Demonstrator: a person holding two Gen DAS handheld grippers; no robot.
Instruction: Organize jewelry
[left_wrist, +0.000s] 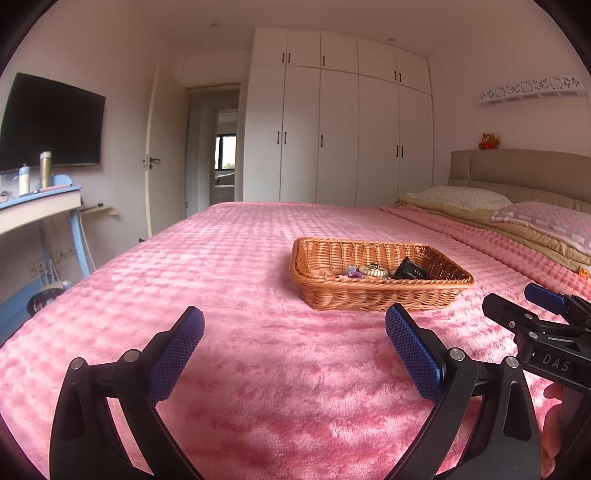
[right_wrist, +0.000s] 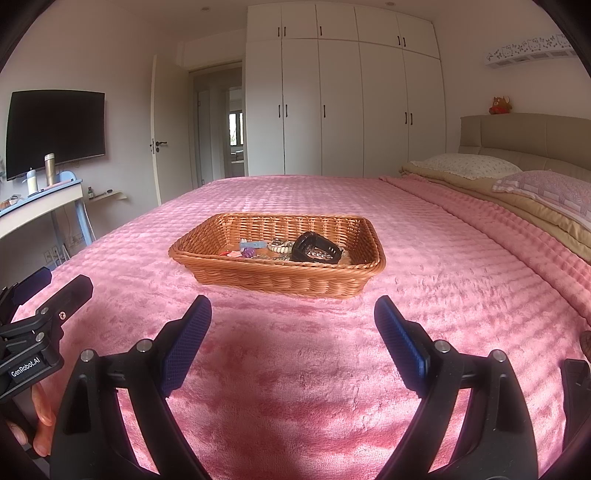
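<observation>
A woven wicker basket sits on the pink bed. Inside it lie a black jewelry box, a beaded bracelet, a blue clip and small pink and purple pieces. My left gripper is open and empty, low over the blanket, short of the basket and to its left. My right gripper is open and empty, just short of the basket's near wall. Each gripper shows at the edge of the other's view.
The pink plush blanket covers the bed. Pillows and a headboard lie at the right. A desk with bottles stands left of the bed under a wall TV. White wardrobes fill the far wall.
</observation>
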